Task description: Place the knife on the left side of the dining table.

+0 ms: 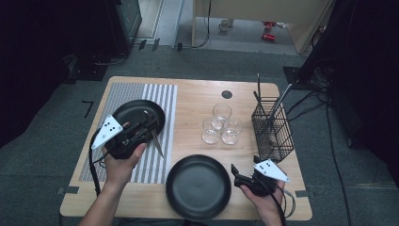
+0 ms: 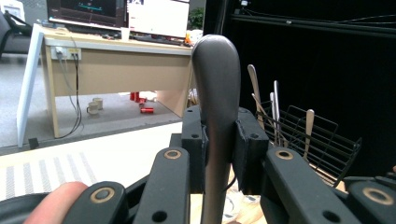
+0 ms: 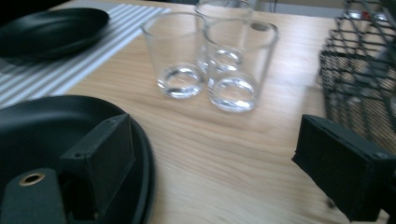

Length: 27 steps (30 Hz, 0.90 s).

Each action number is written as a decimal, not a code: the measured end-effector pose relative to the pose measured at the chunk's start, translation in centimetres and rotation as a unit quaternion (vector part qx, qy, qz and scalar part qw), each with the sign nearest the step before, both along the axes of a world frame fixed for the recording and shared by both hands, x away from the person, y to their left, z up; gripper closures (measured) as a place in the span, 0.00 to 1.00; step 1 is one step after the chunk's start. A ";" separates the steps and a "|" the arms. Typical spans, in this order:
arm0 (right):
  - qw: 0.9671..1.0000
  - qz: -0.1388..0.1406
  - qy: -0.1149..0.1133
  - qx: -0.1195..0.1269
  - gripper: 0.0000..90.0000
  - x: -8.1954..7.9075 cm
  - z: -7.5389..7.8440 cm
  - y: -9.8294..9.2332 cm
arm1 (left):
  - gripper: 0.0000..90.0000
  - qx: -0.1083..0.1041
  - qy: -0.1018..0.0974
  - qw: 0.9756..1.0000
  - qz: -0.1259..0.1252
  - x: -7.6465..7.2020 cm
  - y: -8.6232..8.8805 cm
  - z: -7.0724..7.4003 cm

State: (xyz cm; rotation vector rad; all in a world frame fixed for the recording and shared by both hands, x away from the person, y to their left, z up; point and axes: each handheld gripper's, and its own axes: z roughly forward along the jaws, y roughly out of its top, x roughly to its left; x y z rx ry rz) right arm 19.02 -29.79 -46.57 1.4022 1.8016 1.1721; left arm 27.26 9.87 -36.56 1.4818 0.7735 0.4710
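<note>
My left gripper (image 1: pixel 142 128) hovers over the near edge of a black plate (image 1: pixel 136 109) on the striped placemat (image 1: pixel 120 94). It is shut on a knife (image 1: pixel 157 142), whose blade sticks out toward the table's front. In the left gripper view the knife's grey handle (image 2: pixel 215 84) stands upright between the pads of my left gripper (image 2: pixel 219 144). My right gripper (image 1: pixel 238 173) is open and holds nothing, low beside the right rim of a second black plate (image 1: pixel 197 188). Along my right gripper (image 3: pixel 219 163), that plate (image 3: pixel 37 126) lies at left.
Three clear glasses (image 1: pixel 221 125) stand mid-table, close ahead of the right gripper (image 3: pixel 233 60). A black wire basket (image 1: pixel 272 129) with upright utensils stands at the right edge, seen also as the basket (image 3: pixel 359 60) and the basket (image 2: pixel 317 140). A desk stands beyond the table.
</note>
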 end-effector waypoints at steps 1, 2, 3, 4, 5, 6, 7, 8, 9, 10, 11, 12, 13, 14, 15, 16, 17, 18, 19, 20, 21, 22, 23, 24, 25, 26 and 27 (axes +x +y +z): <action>1.000 -0.004 0.001 -0.003 0.12 -0.1 -0.2 -0.4 | 0.87 0.000 0.000 1.000 0.001 0.0 0.0 0.0; 1.000 -0.007 0.002 -0.004 0.11 -0.2 -0.3 -0.9 | 0.87 0.001 -0.001 1.000 0.002 0.1 0.0 -0.1; 1.000 -0.011 0.003 -0.004 0.11 -0.3 -0.5 -1.3 | 0.87 0.001 0.000 1.000 0.002 0.1 0.0 -0.1; 1.000 -0.017 0.005 -0.003 0.11 -0.3 -0.7 -1.7 | 0.87 0.002 0.001 1.000 0.003 0.1 0.1 -0.2; 1.000 -0.021 0.007 -0.003 0.11 -0.4 -0.9 -2.1 | 0.87 0.001 0.002 1.000 0.003 0.2 0.1 -0.3; 1.000 -0.025 0.009 -0.006 0.10 -0.4 -1.1 -2.4 | 0.87 0.001 0.003 1.000 0.004 0.2 0.1 -0.4; 0.999 -0.028 0.012 -0.012 0.10 -0.4 -1.3 -2.8 | 0.87 0.002 0.005 1.000 0.004 0.3 0.1 -0.5; 0.999 -0.032 0.015 -0.015 0.10 -0.4 -1.6 -3.1 | 0.87 0.003 0.004 1.000 0.004 0.3 0.1 -0.6; 0.999 -0.033 0.018 -0.016 0.10 -0.4 -1.8 -3.5 | 0.87 0.005 0.005 1.000 0.004 0.4 0.0 -0.7; 0.999 -0.034 0.020 -0.021 0.10 -0.4 -2.1 -3.9 | 0.87 0.005 0.005 1.000 0.004 0.4 0.0 -0.7; 0.999 -0.039 0.023 -0.027 0.10 -0.4 -2.3 -4.2 | 0.87 0.005 0.006 1.000 0.004 0.5 0.0 -0.8; 0.998 -0.043 0.027 -0.025 0.10 -0.4 -2.5 -4.6 | 0.87 0.006 0.006 1.000 0.005 0.5 0.1 -0.9; 0.998 -0.046 0.033 -0.023 0.10 -0.4 -2.7 -4.9 | 0.87 0.006 0.008 1.000 0.005 0.6 0.1 -0.9; 0.998 -0.051 0.038 -0.027 0.10 -0.3 -3.0 -5.2 | 0.87 0.006 0.008 1.000 0.005 0.6 0.1 -1.0; 0.997 -0.058 0.044 -0.034 0.10 -0.3 -3.2 -5.4 | 0.87 0.007 0.008 1.000 0.005 0.6 0.1 -1.0; 0.996 -0.062 0.051 -0.037 0.10 -0.2 -3.4 -5.6 | 0.87 0.008 0.009 1.000 0.004 0.6 0.1 -1.1; 0.996 -0.063 0.056 -0.036 0.10 -0.1 -3.6 -5.8 | 0.87 0.008 0.009 1.000 0.004 0.6 0.1 -1.1; 0.995 -0.064 0.061 -0.038 0.10 -0.1 -3.8 -6.0 | 0.87 0.010 0.009 1.000 0.006 0.7 0.0 -1.2; 0.995 -0.068 0.068 -0.042 0.10 0.0 -4.0 -6.1 | 0.87 0.010 0.010 1.000 0.006 0.7 0.0 -1.3; 0.994 -0.070 0.074 -0.042 0.10 0.0 -4.2 -6.2 | 0.87 0.011 0.010 1.000 0.005 0.8 0.0 -1.4; 0.994 -0.069 0.079 -0.038 0.10 0.0 -4.3 -6.4 | 0.87 0.012 0.010 1.000 0.006 0.8 0.0 -1.4; 0.993 -0.069 0.085 -0.034 0.10 0.0 -4.5 -6.5 | 0.87 0.013 0.011 1.000 0.006 0.8 0.0 -1.5; 0.993 -0.072 0.089 -0.037 0.10 0.0 -4.7 -6.6 | 0.87 0.012 0.011 1.000 0.007 0.9 0.0 -1.5; 0.992 -0.072 0.093 -0.040 0.10 0.1 -4.9 -6.7 | 0.87 0.012 0.012 1.000 0.006 0.9 0.0 -1.6; 0.992 -0.071 0.096 -0.039 0.10 0.1 -5.0 -6.8 | 0.87 0.012 0.012 1.000 0.006 1.0 0.0 -1.7; 0.992 -0.071 0.099 -0.039 0.10 0.2 -5.1 -6.8 | 0.87 0.013 0.013 1.000 0.007 1.0 0.0 -1.7; 0.991 -0.072 0.102 -0.043 0.10 0.2 -5.2 -6.8 | 0.87 0.014 0.013 1.000 0.008 1.1 0.0 -1.8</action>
